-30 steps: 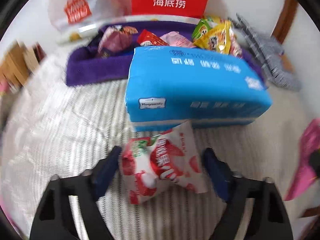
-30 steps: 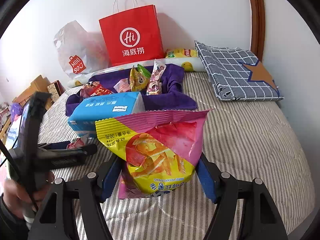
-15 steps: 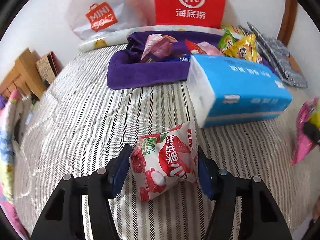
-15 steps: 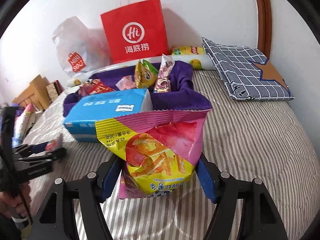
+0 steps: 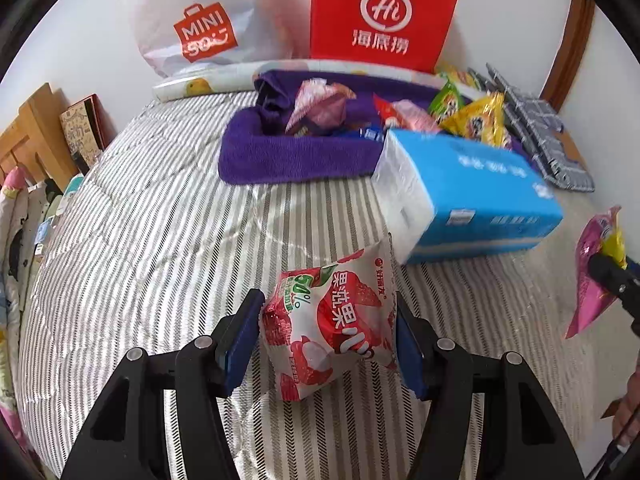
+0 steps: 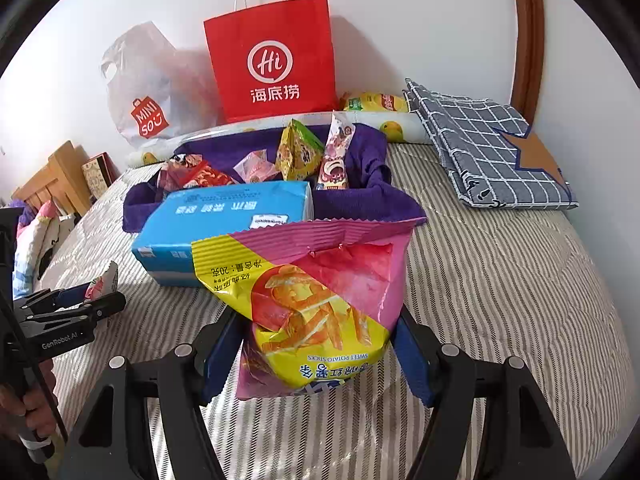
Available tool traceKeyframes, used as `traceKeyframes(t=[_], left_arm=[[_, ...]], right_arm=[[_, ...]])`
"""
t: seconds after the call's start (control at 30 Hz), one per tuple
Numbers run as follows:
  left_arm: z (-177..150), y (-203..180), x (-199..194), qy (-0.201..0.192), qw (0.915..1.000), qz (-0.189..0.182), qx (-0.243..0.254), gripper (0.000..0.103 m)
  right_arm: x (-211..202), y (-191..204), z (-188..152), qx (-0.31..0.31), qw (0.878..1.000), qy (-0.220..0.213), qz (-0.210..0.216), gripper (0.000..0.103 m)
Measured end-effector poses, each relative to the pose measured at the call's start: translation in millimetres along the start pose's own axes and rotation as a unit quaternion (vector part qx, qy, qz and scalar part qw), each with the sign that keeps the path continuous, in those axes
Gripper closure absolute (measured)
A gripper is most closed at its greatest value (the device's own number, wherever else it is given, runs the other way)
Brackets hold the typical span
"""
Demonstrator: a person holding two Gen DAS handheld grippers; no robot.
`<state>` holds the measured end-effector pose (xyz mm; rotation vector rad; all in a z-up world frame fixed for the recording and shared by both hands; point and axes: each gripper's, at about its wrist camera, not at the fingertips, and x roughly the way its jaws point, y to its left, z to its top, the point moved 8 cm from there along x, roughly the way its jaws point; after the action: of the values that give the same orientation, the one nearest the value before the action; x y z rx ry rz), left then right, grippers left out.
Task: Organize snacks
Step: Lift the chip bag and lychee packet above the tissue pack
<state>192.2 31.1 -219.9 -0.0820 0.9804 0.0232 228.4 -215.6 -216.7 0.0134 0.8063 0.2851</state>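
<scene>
Red-and-white lychee jelly pouch (image 5: 332, 320): puffy, glossy, printed with fruit and a green "50%" mark, top seal serrated, tilted. Clamped between the blue pads (image 5: 240, 338) of the left gripper (image 5: 326, 340), closed against both of its sides, in front of the blue tissue pack (image 5: 476, 196) and apparently lifted off the striped bedspread (image 5: 160, 240), though contact underneath is hard to judge. Pink-and-yellow sweet potato sticks bag (image 6: 316, 300): crinkled foil, upside down, label text inverted, sealed edge uppermost. Pinched low down by the right gripper (image 6: 320, 360), pads pressed into its two sides, also just in front of the tissue pack (image 6: 228, 224). Behind the tissue pack, touching it, purple fabric tray (image 6: 360, 200) with several small snack packets standing inside. Farther behind, against the wall, red paper bag (image 6: 272, 60) and white plastic bag (image 6: 148, 92).
</scene>
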Motion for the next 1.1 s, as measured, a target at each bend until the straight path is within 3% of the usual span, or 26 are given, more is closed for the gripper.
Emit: traceKeyframes(t=[0.23,0.8,1.1], left_arm=[[7.3,-2.2,-21.8,-0.012,0.9997,-0.02,-0.007,0.042],[32.2,-17.8,-56.1,-0.043,0.9986,-0.028,0.015,0.042],[32.9,-21.8,-57.4,-0.04,0.9985,-0.033,0.016,0.042]], right_arm=[[-14.2,6.6,6.1,0.032,0.999,-0.004,0.013,0.034],[-42.9,11.8,34.2,0.014,0.999,-0.032,-0.014,0.034],[-51.2,19.0,39.8,0.003,0.999,-0.043,-0.012,0.034]])
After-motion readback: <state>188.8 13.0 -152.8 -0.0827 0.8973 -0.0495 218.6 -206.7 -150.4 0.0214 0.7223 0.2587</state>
